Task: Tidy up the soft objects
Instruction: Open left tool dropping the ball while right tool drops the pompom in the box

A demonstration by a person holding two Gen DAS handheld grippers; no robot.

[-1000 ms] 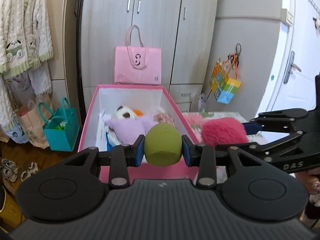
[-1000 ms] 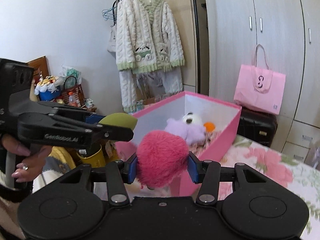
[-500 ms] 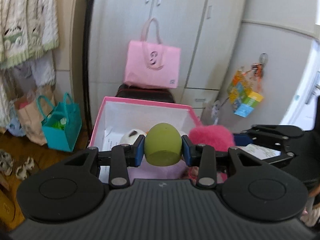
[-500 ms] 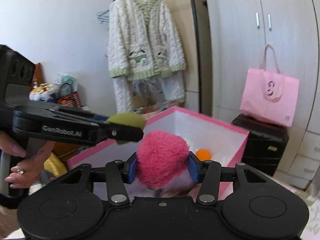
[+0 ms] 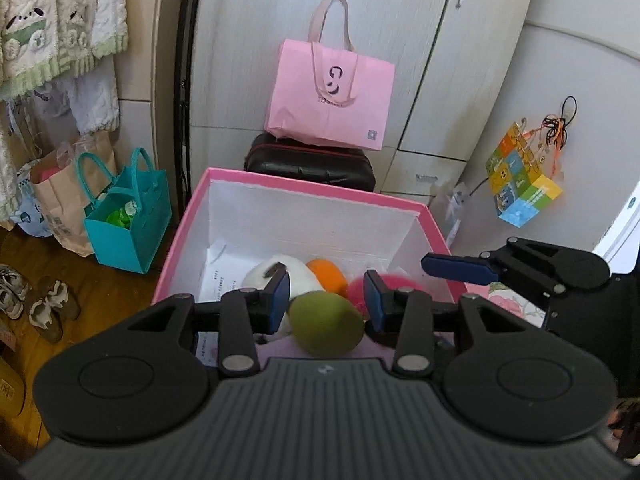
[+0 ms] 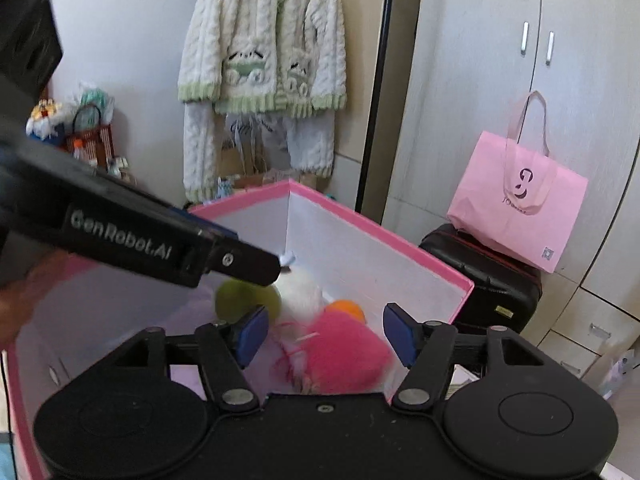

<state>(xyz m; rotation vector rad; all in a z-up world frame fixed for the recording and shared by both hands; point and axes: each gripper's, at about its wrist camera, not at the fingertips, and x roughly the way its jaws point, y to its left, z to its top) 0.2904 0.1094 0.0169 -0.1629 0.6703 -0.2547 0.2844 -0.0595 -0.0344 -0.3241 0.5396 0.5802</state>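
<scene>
A pink storage box point(image 5: 316, 194) with white inner walls stands on the floor below both grippers; it also shows in the right wrist view point(image 6: 384, 236). My left gripper point(image 5: 326, 294) is open above it, and the olive green soft ball point(image 5: 326, 328) lies loose just under its jaws. My right gripper point(image 6: 326, 334) is open over the box, and the fluffy pink ball point(image 6: 348, 354) sits below its jaws, blurred. A white plush point(image 5: 296, 276) and an orange ball point(image 5: 326, 274) lie in the box.
A pink tote bag point(image 5: 328, 100) rests on a black case point(image 5: 308, 160) behind the box, against grey wardrobe doors. A teal bag point(image 5: 128, 216) and a paper bag stand left of the box. A knitted cardigan point(image 6: 264, 64) hangs on the wall.
Both grippers moved over the box and opened. The green ball and the fluffy pink ball left the jaws and dropped toward the box's contents.
</scene>
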